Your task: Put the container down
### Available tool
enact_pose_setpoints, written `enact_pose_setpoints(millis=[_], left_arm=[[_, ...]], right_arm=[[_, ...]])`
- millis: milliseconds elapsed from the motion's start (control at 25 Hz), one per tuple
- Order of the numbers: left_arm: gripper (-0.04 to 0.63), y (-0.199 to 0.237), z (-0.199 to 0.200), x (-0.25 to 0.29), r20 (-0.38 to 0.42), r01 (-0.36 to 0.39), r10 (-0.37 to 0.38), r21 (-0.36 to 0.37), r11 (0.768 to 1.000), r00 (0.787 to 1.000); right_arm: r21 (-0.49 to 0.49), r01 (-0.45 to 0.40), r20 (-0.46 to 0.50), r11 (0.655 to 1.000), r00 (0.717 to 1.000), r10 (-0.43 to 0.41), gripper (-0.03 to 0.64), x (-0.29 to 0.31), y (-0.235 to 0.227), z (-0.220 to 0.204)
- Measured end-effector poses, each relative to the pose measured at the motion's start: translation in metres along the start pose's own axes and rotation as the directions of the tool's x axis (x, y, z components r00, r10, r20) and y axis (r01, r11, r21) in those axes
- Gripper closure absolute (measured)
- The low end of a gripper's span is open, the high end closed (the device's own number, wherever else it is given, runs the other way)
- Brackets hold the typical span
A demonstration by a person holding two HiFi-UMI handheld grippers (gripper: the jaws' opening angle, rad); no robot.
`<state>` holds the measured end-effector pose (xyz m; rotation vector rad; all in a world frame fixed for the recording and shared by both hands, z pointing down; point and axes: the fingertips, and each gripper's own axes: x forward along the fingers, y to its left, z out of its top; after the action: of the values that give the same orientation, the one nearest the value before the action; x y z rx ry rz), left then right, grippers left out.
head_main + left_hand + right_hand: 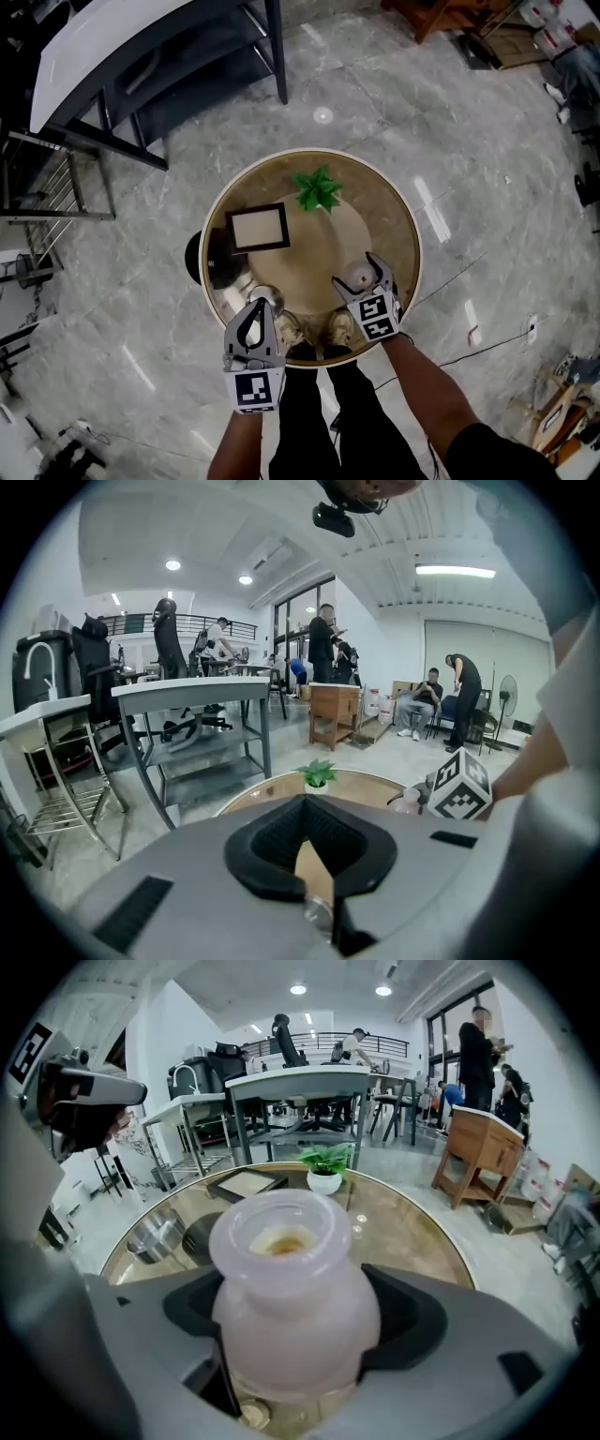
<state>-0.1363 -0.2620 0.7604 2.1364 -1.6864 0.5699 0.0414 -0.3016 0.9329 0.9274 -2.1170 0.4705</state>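
Observation:
A pale pink, frosted container [357, 275] with a wide open mouth is upright between the jaws of my right gripper [360, 278], which is shut on it. It is over the near right part of the round glass table [409, 221]. In the right gripper view the container [291, 1288] fills the middle, with the right gripper [295, 1326] closed round its body. Whether its base touches the glass I cannot tell. My left gripper [258, 306] is at the table's near edge, shut with nothing in it. In its own view, the left gripper [305, 804] has its jaws closed together.
On the table are a small green plant [317, 190] at the far side, a dark picture frame [257, 228] on the left, a black round object [208, 258] and a metal bowl [263, 298] close to my left gripper. A grey shelf unit [141, 56] stands beyond.

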Motion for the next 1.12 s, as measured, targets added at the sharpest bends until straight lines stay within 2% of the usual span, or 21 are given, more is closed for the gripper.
enact_pose_setpoints(millis=[120,760,1120], left_arm=[[0.600,0.005,-0.007,-0.001,-0.020,-0.004,0.004,-0.003,1.000,1.000],[0.600,0.003,-0.017,0.002,-0.030,-0.011,0.009,-0.050,0.999,1.000],[0.600,0.001,-0.020,0.002,-0.032,0.009,-0.010,-0.036,0.999,0.999]], right_arm=[[-0.001,0.009,-0.023,1.000,1.000,-0.009,0.209,0.007,-0.001,-0.008],[0.035,0.012,0.018,0.999,1.000,-0.013,0.208,0.027,-0.002,-0.023],[0.050,-0.022,0.029,0.998,0.999,0.021,0.197,0.025,0.003,-0.025]])
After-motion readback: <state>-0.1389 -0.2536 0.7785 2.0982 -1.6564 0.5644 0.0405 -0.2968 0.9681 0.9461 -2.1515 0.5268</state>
